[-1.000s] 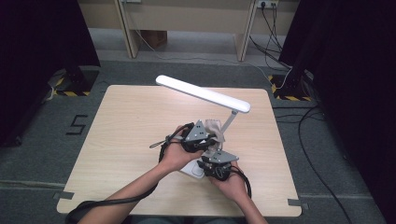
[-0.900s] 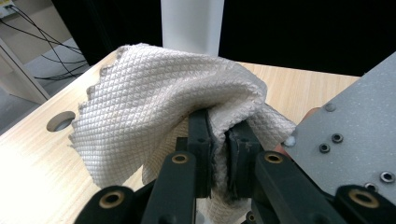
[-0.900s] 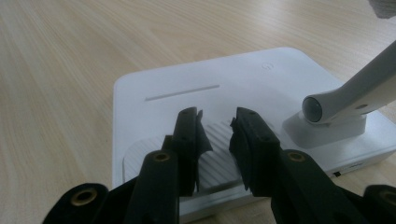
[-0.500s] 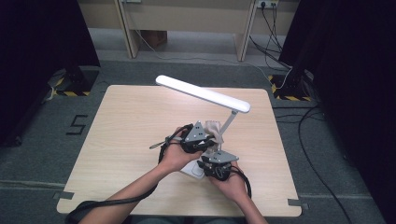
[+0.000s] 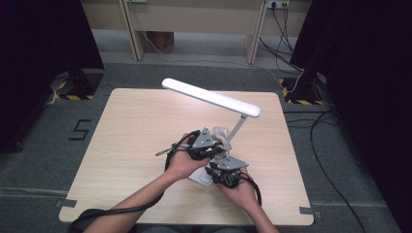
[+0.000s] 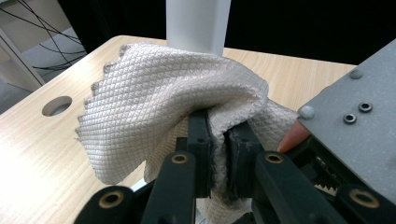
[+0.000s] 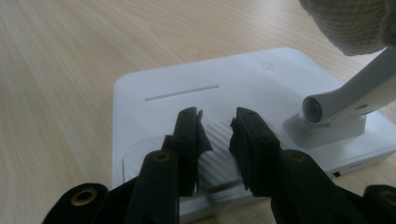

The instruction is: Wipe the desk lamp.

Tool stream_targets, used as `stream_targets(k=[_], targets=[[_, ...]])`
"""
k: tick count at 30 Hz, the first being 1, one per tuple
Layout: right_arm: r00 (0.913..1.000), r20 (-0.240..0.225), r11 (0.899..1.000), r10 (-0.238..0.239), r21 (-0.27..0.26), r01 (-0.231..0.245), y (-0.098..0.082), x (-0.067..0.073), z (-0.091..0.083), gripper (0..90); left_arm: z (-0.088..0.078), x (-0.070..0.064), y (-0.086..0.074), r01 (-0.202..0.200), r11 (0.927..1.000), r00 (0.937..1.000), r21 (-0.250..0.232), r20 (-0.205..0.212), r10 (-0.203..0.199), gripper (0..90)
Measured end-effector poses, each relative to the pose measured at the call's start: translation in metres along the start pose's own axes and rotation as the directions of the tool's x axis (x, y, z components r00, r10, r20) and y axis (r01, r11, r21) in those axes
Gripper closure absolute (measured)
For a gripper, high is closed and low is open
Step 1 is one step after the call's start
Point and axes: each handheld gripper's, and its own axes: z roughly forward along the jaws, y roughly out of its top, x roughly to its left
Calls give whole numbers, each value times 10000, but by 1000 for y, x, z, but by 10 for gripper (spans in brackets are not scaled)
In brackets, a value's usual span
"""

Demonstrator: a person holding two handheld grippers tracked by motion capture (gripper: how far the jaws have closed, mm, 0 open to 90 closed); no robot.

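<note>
**Black jaws poised over the white lamp base**

The right gripper [image 7: 215, 140] points its two black jaws down at the flat, white, rounded-corner plastic lamp base [image 7: 196, 98], which lies on the pale wood-grain desk [image 7: 60, 70]. The jaws stand a little apart, with a narrow gap between them and nothing clamped. Just under their tips sits a ribbed, lighter oval pad [image 7: 217, 163] near the base's front edge. Farther back on the base runs a thin grey slot line [image 7: 182, 92]. At the base's right side, a white round lamp arm [image 7: 350, 98] rises slantwise from a small white hinge block [image 7: 322, 129]. In the upper right corner hangs a fold of cream, woven cloth [image 7: 350, 23], above the arm.
</note>
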Motion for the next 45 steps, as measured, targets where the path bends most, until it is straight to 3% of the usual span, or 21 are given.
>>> stream_targets(k=[24,45], targets=[[10000,30,10000,-7,31,7,0,0,0,706,6,1,-13,86,9996,10000,260,-29,-86,814],[10000,-30,10000,22,-10,-22,0,0,0,707,15,5,-31,277,9959,9996,863,8,-279,814]])
